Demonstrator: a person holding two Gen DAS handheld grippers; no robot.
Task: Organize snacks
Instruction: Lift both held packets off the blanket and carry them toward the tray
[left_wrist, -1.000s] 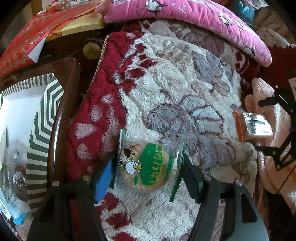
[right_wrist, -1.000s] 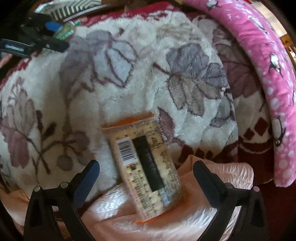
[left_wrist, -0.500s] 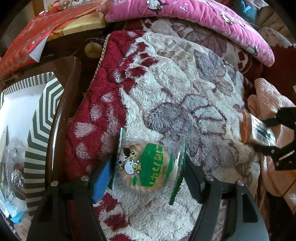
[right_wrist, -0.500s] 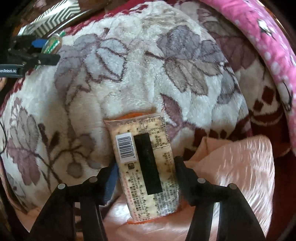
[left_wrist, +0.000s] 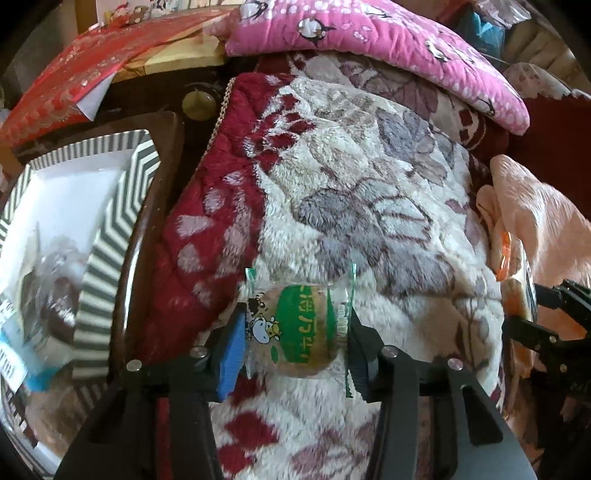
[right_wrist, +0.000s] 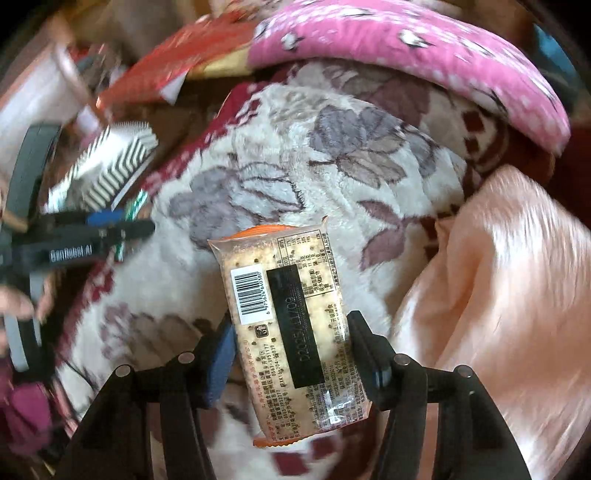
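Note:
My left gripper (left_wrist: 295, 343) is shut on a round rice cracker in a green and clear wrapper with a cow (left_wrist: 301, 328), held just above the floral fleece blanket (left_wrist: 369, 177). My right gripper (right_wrist: 290, 350) is shut on a flat cracker pack with a barcode and black strip (right_wrist: 284, 314), lifted off the blanket. The right gripper and its pack's orange edge (left_wrist: 513, 273) show at the right of the left wrist view. The left gripper (right_wrist: 92, 240) shows at the left of the right wrist view. A striped box (left_wrist: 110, 229) holding wrapped snacks sits at the left.
A dark wooden rail (left_wrist: 147, 206) separates the striped box from the blanket. A pink penguin cushion (left_wrist: 369, 40) lies at the back. A peach satin cloth (right_wrist: 498, 277) is bunched at the right. A red patterned paper (left_wrist: 81, 70) lies at back left.
My right gripper closed on the cracker pack and lifted it off the blanket, swinging toward the left. My left gripper kept hold of the rice cracker and raised it slightly.

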